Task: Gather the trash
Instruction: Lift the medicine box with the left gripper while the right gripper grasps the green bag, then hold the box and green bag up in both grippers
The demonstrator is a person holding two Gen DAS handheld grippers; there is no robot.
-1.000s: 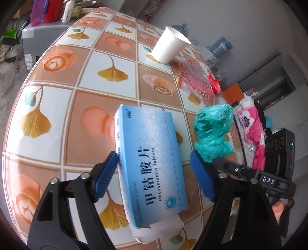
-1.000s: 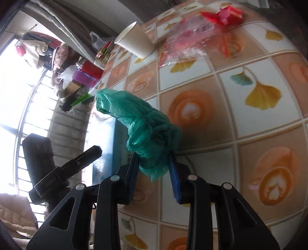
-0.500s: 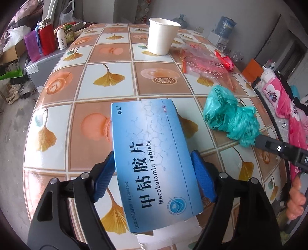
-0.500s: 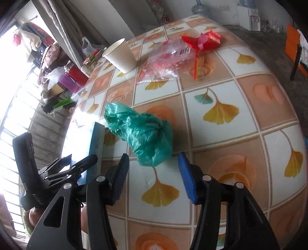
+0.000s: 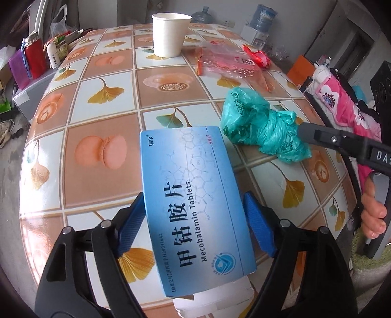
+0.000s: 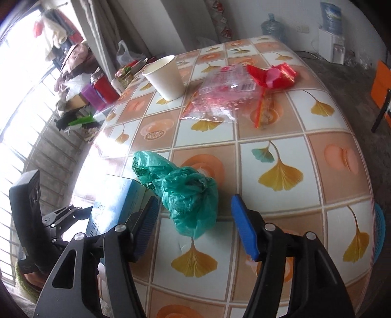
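A blue tablet box (image 5: 195,203) sits between the pads of my left gripper (image 5: 193,195). Both pads lie against its long sides, the jaws easing open slightly; the box's near end overhangs the table edge. A crumpled green plastic bag (image 6: 188,195) lies on the tiled table (image 6: 281,137). My right gripper (image 6: 194,208) straddles the bag's near end, jaws opening, pads clear of it. Farther back stand a white paper cup (image 6: 166,78), a clear pink plastic bag (image 6: 224,95) and a red wrapper (image 6: 271,73). In the left wrist view the green bag (image 5: 259,127) lies right of the box.
A red container (image 5: 36,58) and small bottles crowd a low stand left of the table. A water dispenser (image 5: 261,22) stands by the far wall. Pink fabric (image 5: 342,102) hangs at the right. A person's hand (image 5: 374,215) grips the right gripper's handle.
The right gripper has let go of the green bag, which now lies on the table, and its jaws have spread. The left gripper has come down around the blue box and rolled.
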